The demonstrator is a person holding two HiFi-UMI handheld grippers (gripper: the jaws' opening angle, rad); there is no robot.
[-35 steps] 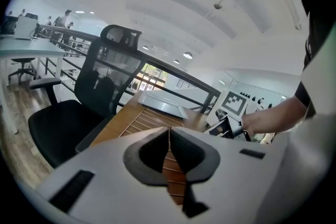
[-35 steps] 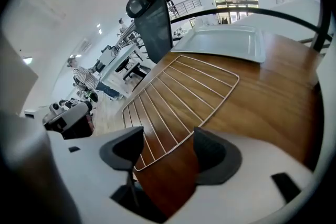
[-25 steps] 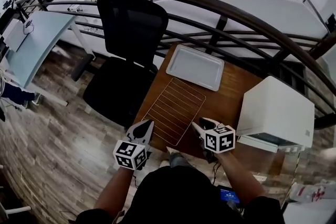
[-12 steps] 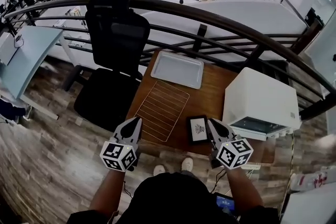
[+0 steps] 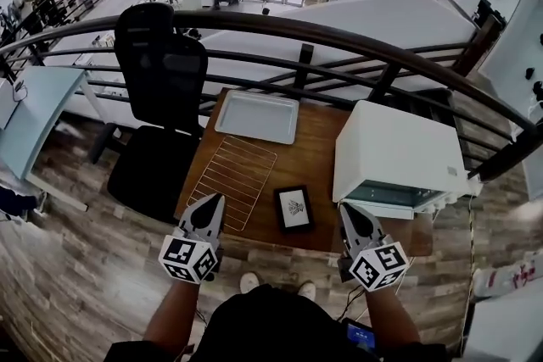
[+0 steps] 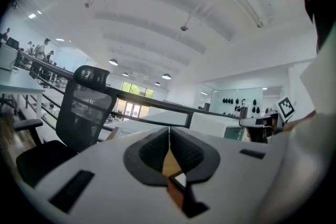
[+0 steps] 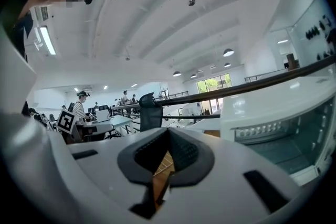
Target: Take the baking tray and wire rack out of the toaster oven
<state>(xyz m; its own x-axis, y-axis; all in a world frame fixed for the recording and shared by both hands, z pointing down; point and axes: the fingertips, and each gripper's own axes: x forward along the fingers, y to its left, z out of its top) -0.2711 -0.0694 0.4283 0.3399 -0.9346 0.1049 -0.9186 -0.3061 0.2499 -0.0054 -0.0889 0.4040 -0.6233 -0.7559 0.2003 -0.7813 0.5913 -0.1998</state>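
Note:
The pale baking tray (image 5: 256, 116) lies on the far side of the wooden table (image 5: 321, 147). The wire rack (image 5: 233, 169) lies flat just in front of it. The white toaster oven (image 5: 399, 155) stands at the table's right, its glass front (image 5: 390, 197) towards me. My left gripper (image 5: 215, 201) hovers shut and empty off the table's near left edge, short of the rack. My right gripper (image 5: 349, 209) is shut and empty in front of the oven (image 7: 283, 113). A strip of the rack (image 7: 164, 164) shows past its closed jaws.
A black-framed card (image 5: 293, 208) lies on the table between rack and oven. A black office chair (image 5: 161, 80) stands left of the table, and a dark curved railing (image 5: 339, 38) runs behind it. Wood floor surrounds the table. Desks and people are far off at the left.
Both grippers have drawn back from the table and risen. The right one has left the rack's near corner and now sits before the oven. The black-framed card has come into view.

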